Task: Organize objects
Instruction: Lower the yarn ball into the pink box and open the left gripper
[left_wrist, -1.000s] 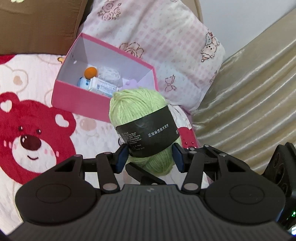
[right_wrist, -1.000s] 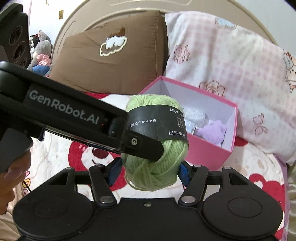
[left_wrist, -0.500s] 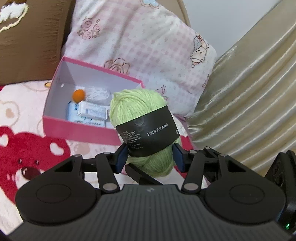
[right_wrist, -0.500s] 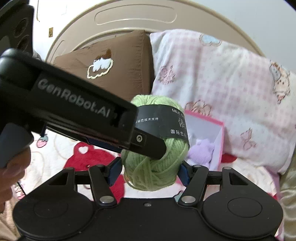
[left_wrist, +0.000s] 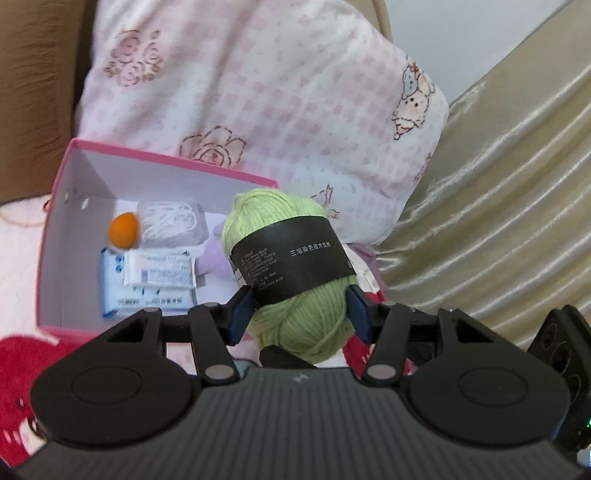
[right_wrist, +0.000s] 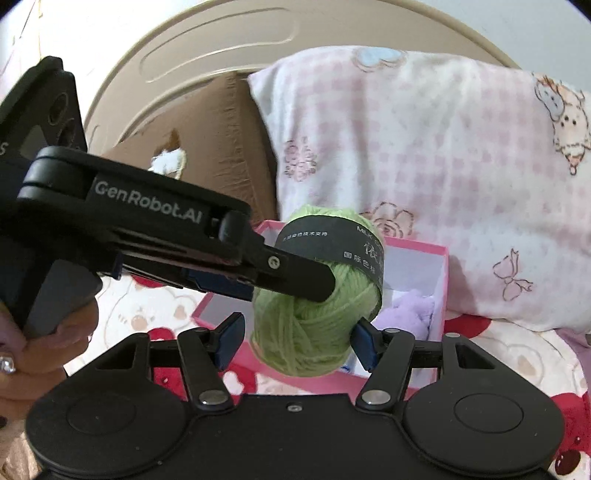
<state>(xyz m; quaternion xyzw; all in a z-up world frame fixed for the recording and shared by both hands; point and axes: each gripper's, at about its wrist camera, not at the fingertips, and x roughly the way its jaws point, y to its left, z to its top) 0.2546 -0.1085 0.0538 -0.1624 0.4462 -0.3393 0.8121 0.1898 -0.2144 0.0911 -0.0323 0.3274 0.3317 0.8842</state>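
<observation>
A green yarn ball (left_wrist: 295, 258) with a black paper band hangs in the air, and my left gripper (left_wrist: 299, 314) is shut on its lower half. In the right wrist view the yarn ball (right_wrist: 314, 332) sits between the jaws of my right gripper (right_wrist: 297, 341). Those jaws are closing, and the left pad stands a little off the wool. The left gripper (right_wrist: 321, 284) crosses that view from the left. Behind the ball lies an open pink box (left_wrist: 166, 162) with an orange ball (left_wrist: 123, 230), a bag of white cord (left_wrist: 170, 221), flat packs (left_wrist: 159, 271) and a purple plush (right_wrist: 410, 314) inside.
A pink checked pillow (left_wrist: 277, 92) leans behind the box, with a brown pillow (right_wrist: 221, 122) and a beige headboard (right_wrist: 221, 55) to its left. Shiny gold fabric (left_wrist: 498, 184) rises on the right. A bear-print blanket (right_wrist: 517, 369) covers the bed. A person's hand (right_wrist: 55, 339) holds the left gripper.
Both grippers carried the yarn ball toward the pink box and the pillow. The box now looks nearer, and the ball hangs over its right end.
</observation>
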